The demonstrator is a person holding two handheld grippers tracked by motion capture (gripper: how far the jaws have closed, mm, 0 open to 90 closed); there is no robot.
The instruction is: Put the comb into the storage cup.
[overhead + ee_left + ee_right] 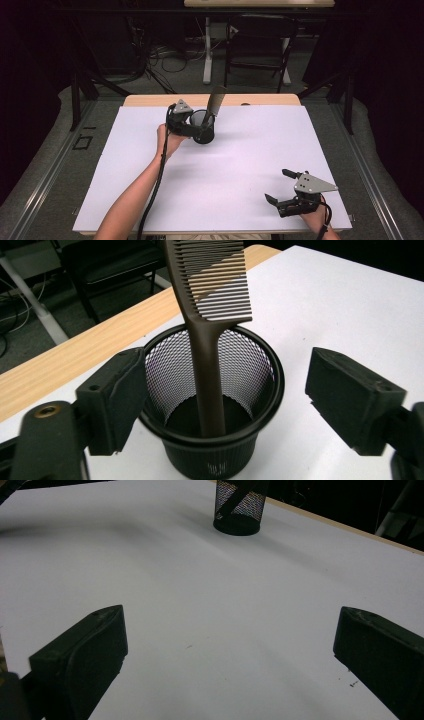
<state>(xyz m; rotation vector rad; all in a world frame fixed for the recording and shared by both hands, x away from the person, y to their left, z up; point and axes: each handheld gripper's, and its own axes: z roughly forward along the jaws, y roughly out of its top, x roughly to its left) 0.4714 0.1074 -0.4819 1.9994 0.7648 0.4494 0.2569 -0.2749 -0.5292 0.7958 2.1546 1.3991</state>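
— Two grippers, and we hold nothing with either. Our left gripper (192, 126) sits at the far middle of the table (250, 150), jaws spread wide on both sides of the black mesh cup (212, 405). Are the pads touching it?

— In the left gripper view the near pad looks to be against the cup's rim or just shy of it; we cannot tell which. The other pad stands clearly apart, with white surface showing between.

— And the comb (210, 315)?

— It stands in the cup, handle down on the floor of it, toothed head up and well above the rim. Its long axis is close to upright, tipped a little so the head leans away from us. It lies straight ahead between our left jaws, so the left hand is by far the nearer.

— The right?

— Our right gripper (292, 192) rests low at the near right corner, jaws wide apart over bare white sheet, well away from the cup (239, 507).

— How do we judge the handling?

— The comb is smooth, hard brown plastic, slim in the handle with fine, even teeth; it could slip or pivot in a pinch. The cup is round, tapered wire mesh with a solid rim and base, light enough, we'd guess, to slide on that matte sheet.
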